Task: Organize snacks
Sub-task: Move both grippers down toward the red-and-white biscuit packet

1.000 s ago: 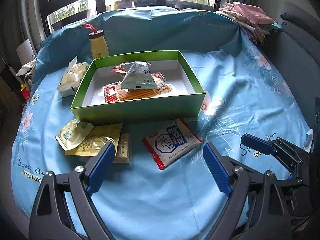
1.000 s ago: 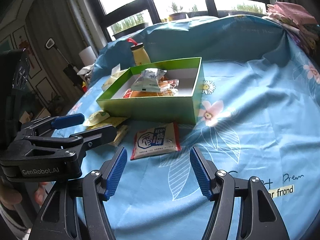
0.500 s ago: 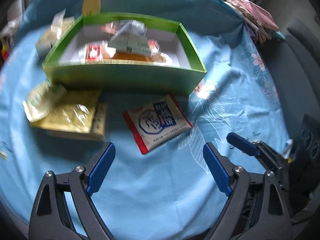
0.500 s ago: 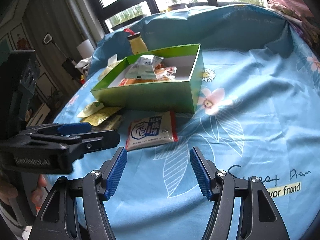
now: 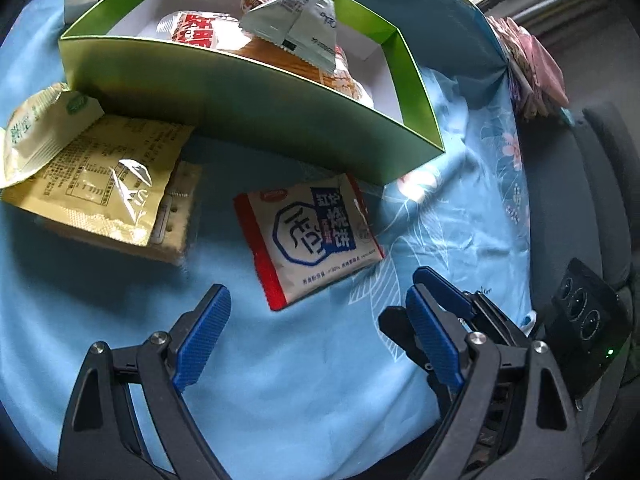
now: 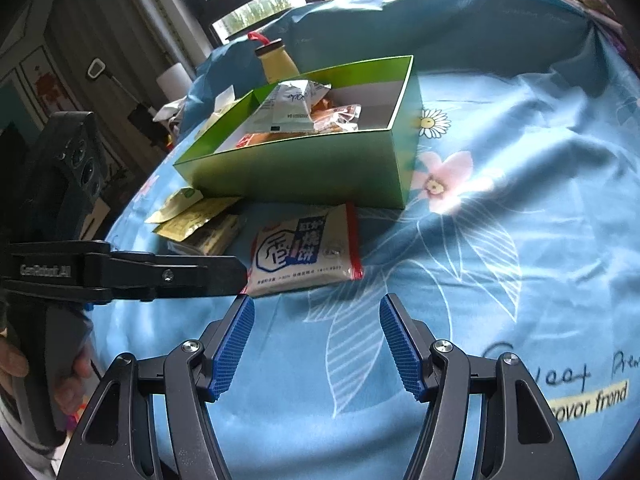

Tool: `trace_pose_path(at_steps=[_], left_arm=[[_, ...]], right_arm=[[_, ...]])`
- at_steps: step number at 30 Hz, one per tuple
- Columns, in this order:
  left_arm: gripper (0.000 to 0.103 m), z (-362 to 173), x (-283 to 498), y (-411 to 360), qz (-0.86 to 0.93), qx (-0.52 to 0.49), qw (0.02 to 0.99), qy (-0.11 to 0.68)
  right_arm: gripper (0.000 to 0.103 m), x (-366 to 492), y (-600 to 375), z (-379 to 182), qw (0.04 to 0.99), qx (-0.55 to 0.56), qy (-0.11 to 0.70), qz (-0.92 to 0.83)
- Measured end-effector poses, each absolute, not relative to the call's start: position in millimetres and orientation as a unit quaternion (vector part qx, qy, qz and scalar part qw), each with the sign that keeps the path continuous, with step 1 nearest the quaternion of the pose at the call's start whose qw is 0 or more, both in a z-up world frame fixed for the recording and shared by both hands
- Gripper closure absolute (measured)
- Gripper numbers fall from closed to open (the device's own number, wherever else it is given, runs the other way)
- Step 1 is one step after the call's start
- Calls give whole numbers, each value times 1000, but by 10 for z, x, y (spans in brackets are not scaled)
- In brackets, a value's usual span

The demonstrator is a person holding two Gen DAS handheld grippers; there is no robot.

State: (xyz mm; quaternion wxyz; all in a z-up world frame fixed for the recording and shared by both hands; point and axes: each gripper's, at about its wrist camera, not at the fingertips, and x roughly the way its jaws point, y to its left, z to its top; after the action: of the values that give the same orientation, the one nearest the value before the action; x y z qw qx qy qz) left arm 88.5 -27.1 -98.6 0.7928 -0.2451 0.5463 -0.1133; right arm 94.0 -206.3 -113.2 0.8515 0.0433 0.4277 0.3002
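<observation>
A white snack packet with red edges and blue print lies on the blue cloth just in front of the green box; it also shows in the right wrist view. My left gripper is open and empty, hovering just short of the packet. My right gripper is open and empty, a little nearer than the packet. The green box holds several packets. Yellowish packets lie left of the white one.
A yellow bottle stands behind the box. The left gripper's body crosses the right wrist view at left. Folded pink cloth lies at the far right. A dark chair stands beyond the table's right edge.
My left gripper has moved forward and down toward the white packet, tilting. My right gripper has advanced slightly toward the same packet. Both stayed open.
</observation>
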Motion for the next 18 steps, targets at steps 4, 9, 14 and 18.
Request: trace_pose_path(at_steps=[4, 9, 14, 18], left_arm=[[14, -1013, 936, -218, -114, -262, 788, 545], [15, -1076, 978, -149, -118, -289, 776, 549], [16, -1132, 1023, -90, -124, -316, 764, 549], [26, -1149, 1035, -24, -123, -335, 759, 545]], right_arm=[[37, 1072, -1990, -1166, 848, 39, 429, 309], [37, 1210, -1916, -1226, 844, 28, 434, 313], [37, 1290, -1836, -1252, 842, 14, 432, 323], [44, 1349, -1790, -1309, 836, 5, 439, 328]])
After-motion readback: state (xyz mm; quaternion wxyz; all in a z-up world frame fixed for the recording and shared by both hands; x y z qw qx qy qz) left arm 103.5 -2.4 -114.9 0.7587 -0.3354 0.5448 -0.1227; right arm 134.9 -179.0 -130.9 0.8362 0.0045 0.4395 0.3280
